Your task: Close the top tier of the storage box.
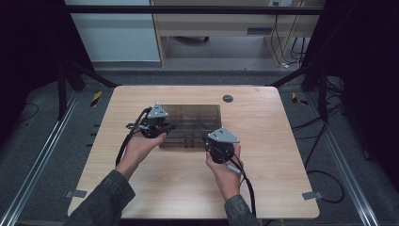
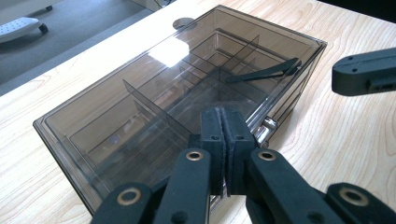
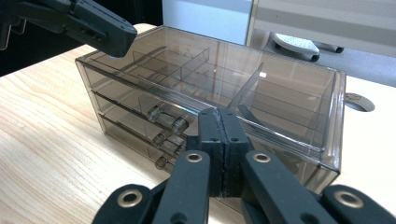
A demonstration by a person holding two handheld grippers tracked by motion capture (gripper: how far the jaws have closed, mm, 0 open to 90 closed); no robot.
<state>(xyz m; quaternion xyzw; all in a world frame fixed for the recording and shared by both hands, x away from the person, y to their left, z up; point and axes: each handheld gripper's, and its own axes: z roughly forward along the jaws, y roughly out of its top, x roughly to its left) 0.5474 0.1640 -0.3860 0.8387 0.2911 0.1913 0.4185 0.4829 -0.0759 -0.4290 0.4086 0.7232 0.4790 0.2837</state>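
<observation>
A smoke-tinted, see-through plastic drawer box sits on the wooden table, lying between the two grippers and just ahead of both. Thin partitions split its inside into many small compartments, and the right gripper view shows three shallow drawers stacked on its front, each with a pair of small clear knobs. A dark, slim object lies slanted in one compartment on the side away from the left gripper; what it is cannot be told.

The left gripper hangs at the box's left front corner, its jaws pressed together with nothing between them, their tips right over the box's near edge; whether they touch the plastic cannot be told. The right gripper sits at the box's right front corner, jaws likewise together and empty, tips close before the drawer fronts beside the knobs. Each is held in one hand, a cable trailing back from the right one.

Beyond the box, away from both grippers, a round grey grommet is set into the tabletop. Past the table's far edge a wheeled chair base stands on the grey floor. Nothing lies between either gripper and the box.
</observation>
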